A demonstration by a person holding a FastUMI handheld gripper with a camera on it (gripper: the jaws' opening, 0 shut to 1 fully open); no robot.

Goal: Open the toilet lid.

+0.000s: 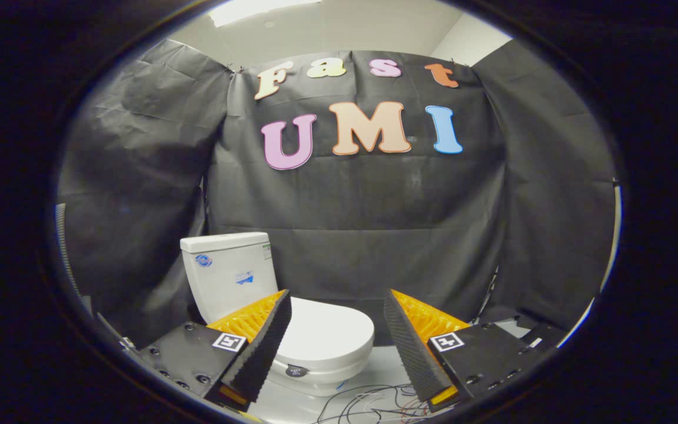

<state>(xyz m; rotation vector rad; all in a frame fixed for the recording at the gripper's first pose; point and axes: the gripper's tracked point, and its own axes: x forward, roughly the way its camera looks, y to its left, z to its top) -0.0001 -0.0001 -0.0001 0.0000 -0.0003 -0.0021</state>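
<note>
The gripper [336, 300] stands wide, holding nothing, its fingers spread at the bottom of the frame. The toilet [292, 330] sits low and left of centre, beyond the fingers, its lid [330, 333] down flat and its tank [228, 271] against the black cloth wall [374, 212]. To do this step well, I would come in low toward the lid's front lip (the rounded edge nearest the loose wires [368, 403] on the floor), catch it, then lift toward the tank.
</note>
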